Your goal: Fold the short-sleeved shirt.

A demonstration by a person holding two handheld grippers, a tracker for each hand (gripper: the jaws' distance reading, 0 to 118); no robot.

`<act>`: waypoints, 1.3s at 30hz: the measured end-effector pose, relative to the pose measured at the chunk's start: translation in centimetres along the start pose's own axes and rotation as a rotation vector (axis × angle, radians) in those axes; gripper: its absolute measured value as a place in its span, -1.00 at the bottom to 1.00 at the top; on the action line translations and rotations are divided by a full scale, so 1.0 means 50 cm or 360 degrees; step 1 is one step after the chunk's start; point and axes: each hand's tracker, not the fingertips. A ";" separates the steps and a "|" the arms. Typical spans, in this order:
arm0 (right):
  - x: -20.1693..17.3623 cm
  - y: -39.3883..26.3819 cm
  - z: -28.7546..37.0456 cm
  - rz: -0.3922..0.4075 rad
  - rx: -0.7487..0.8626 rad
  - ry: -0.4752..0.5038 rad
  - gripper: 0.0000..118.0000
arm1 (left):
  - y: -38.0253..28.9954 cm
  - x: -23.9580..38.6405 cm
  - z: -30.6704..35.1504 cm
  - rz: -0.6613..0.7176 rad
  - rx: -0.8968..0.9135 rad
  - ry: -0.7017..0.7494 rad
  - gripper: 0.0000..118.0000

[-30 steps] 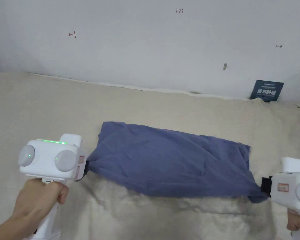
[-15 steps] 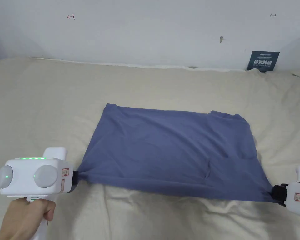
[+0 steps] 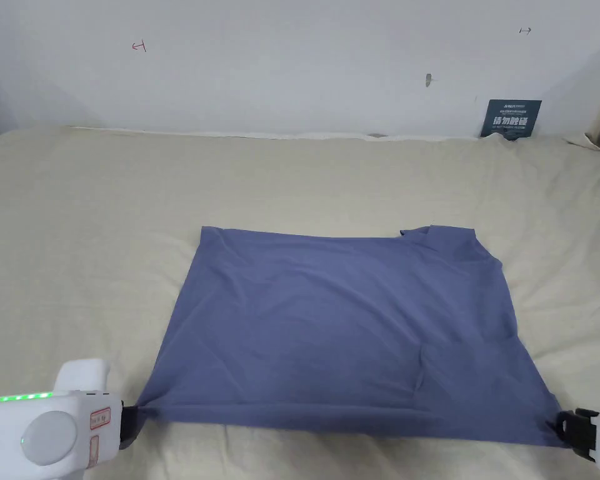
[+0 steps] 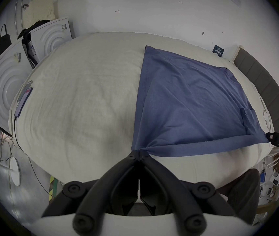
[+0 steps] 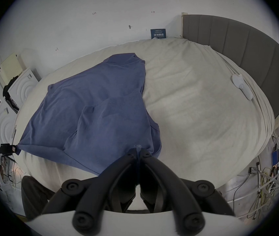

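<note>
We have the left gripper (image 3: pixel 129 425) at lower left and the right gripper (image 3: pixel 570 431) at lower right, each clamped on a near corner of the shirt (image 3: pixel 342 325), which lies flat mid-frame on the bed (image 3: pixel 74 250), long axis left-right, stretching away from both toward the wall (image 3: pixel 292 62).

place: bedroom | evidence: bed (image 3: pixel 292 181), grey headboard (image 5: pixel 237 52), white wall (image 3: pixel 292 62)

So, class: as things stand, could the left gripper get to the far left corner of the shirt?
Probably yes, once it lets go. The left gripper is shut on the shirt at its near corner, and bare bed lies beside the shirt's left edge up to that far corner.
</note>
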 end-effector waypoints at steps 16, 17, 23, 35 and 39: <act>0.009 -0.058 0.003 -0.0026 -0.0054 -0.0025 -0.90 | -0.049 -0.008 0.001 0.0039 -0.0058 -0.0024 -1.00; 0.009 -0.058 0.006 -0.0013 -0.0050 -0.0057 -0.67 | -0.049 -0.009 0.003 0.0050 -0.0051 -0.0027 -1.00; 0.032 -0.052 0.043 -0.0058 0.0020 -0.0153 0.95 | -0.061 -0.040 0.043 0.0010 0.0007 0.0090 0.96; 0.012 -0.072 0.107 0.0056 0.0034 -0.0187 -1.00 | -0.065 -0.082 0.060 0.0049 0.0016 -0.0045 -1.00; 0.011 -0.081 0.100 -0.0016 0.0010 -0.0151 -1.00 | -0.072 -0.060 0.046 0.0029 -0.0063 -0.0179 0.99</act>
